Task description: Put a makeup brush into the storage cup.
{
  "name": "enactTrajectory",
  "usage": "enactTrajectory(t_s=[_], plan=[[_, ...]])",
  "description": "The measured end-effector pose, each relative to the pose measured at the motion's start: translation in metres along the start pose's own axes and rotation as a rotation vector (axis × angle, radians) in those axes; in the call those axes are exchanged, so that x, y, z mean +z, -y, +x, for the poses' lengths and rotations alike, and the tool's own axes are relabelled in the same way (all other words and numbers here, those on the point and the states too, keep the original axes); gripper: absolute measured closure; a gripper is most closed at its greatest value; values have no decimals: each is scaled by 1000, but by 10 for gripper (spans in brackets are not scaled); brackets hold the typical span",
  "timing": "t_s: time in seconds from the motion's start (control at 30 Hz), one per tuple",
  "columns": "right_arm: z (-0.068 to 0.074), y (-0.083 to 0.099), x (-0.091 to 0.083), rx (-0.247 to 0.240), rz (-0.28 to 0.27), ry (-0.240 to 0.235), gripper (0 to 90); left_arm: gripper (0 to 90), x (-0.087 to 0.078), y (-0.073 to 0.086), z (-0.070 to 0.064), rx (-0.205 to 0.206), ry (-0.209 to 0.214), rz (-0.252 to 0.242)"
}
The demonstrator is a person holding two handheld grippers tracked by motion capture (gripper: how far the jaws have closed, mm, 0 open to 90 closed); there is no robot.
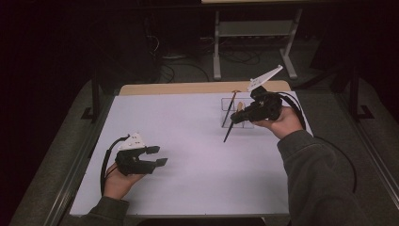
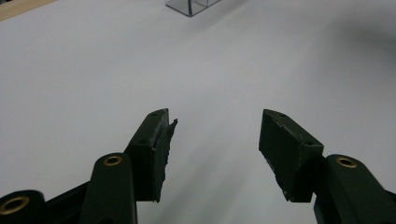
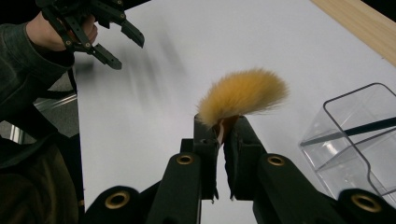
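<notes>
Right gripper view: the right gripper (image 3: 223, 133) has its black jaws pinched on a makeup brush with a fluffy, golden-tan bristle head (image 3: 243, 95), fanned just beyond the tips. Beside it stands a clear plastic divided holder (image 3: 343, 140). Farther across the smooth white tabletop (image 3: 154, 93), the left gripper (image 3: 116, 39) gapes wide, holding nothing.

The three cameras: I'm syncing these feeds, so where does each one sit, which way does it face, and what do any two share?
High view: above the person's side, looking forward and down on the white table; both forearms, left gripper, right gripper.
Left gripper view: rides the left gripper, facing across the table past open jaws.
Right gripper view: rides the right gripper, jaws shut on a brush.
Shared: all three show the clear holder.
</notes>
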State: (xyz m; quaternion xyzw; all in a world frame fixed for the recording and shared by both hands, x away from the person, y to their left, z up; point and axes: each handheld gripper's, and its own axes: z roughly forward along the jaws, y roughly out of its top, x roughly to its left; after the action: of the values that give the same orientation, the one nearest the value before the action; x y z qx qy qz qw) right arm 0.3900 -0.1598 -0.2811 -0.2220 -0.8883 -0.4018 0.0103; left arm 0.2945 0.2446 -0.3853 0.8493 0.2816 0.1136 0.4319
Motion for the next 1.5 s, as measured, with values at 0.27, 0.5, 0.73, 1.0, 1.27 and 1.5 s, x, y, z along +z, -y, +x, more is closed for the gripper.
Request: enactTrajectory(t_s=[0.27,0.5,0.73,1.0,1.27,1.5], plan=[[-5,-2,-5,11,-5,9,825,419,0,0,0,-1,0,3],[-7,-6,-11,6,1,29,825,410,1,1,0,-8,-4,4],[-9,-9,-18,10,0,45,825,401,1,1,0,-11,-7,8],[-14,-11,-24,9,-1,60,825,401,0,2,2,-8,-11,6],[-20,-13,-28,16,3,76,825,399,-1,3,3,-19,-12,7],[-26,-15,-32,26,4,98,825,393,-4,4,4,-18,-18,6]])
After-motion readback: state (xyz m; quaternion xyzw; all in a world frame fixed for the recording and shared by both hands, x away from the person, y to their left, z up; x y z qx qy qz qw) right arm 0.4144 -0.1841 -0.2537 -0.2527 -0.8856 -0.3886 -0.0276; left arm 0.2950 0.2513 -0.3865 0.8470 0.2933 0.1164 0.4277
